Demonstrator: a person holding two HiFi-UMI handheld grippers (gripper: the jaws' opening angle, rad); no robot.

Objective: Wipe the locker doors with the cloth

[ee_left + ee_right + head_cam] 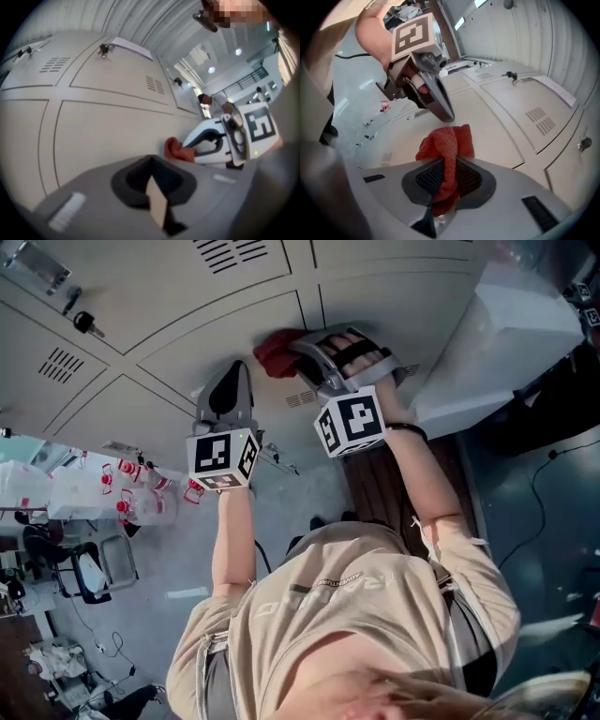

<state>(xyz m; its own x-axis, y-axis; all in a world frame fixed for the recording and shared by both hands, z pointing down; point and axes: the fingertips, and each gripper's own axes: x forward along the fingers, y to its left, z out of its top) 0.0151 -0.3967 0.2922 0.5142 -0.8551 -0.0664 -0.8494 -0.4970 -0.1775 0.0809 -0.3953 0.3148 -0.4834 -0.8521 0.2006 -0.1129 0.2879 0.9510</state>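
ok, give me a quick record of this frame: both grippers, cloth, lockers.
left gripper: shut, empty, held up beside the right one
right gripper: shut on cloth
cloth: red, bunched, sticking out ahead of the right gripper
locker doors: beige, with vent slots, right in front of both grippers
key: on a door, upper left of head view

Bright, even light; fisheye edges, blurred foreground.
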